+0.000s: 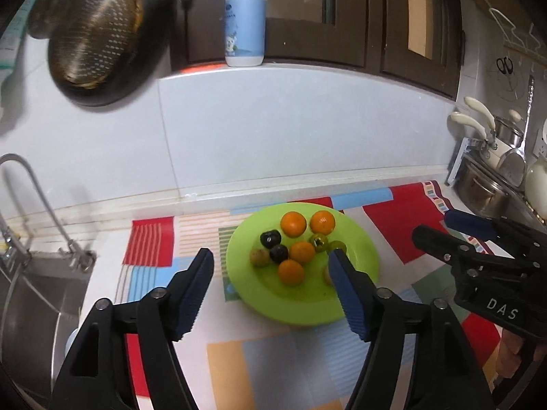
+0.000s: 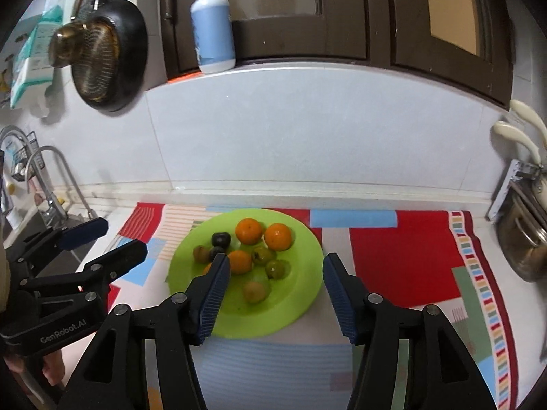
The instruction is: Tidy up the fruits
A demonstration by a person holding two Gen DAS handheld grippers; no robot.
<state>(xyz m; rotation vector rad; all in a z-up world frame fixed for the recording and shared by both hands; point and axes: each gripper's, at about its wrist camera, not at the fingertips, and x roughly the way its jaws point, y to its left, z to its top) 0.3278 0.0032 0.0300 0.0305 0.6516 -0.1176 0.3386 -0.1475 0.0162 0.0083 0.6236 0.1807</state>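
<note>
— Looking at the green plate [image 2: 301, 307], what sits on it?

— It lies on a patchwork cloth [image 2: 403, 266] spread over the counter, near the tiled back wall. On it are 4 oranges [image 1: 293, 223], 2 dark plums [image 1: 270, 239] and several greenish-brown fruits [image 2: 254, 291], bunched toward the plate's far-left part. The near rim is bare.

— And the left gripper [image 1: 271, 270]?

— It hangs above the plate's near-left edge with jaws spread apart and nothing between the blue pads. In its own view, the right-hand pad overlaps the fruits, hiding part of one, but no contact shows.

— The right gripper [image 2: 273, 273]?

— Also parted, moderately wide, empty. It hovers over the near edge of the plate; its left finger covers part of an orange. A hand [image 1: 512, 355] grips its handle, seen from the left wrist camera.

— How do the 2 stand to each other?

— Side by side, apart, both angled down toward the plate.

— Anything else around?

— A sink with a faucet [image 2: 51, 177] at the left, steel pots [image 1: 485, 191] at the right, a blue pump bottle [image 1: 245, 24] on the ledge above, and a dark pan with a metal strainer [image 1: 92, 37] hanging on the wall.
</note>
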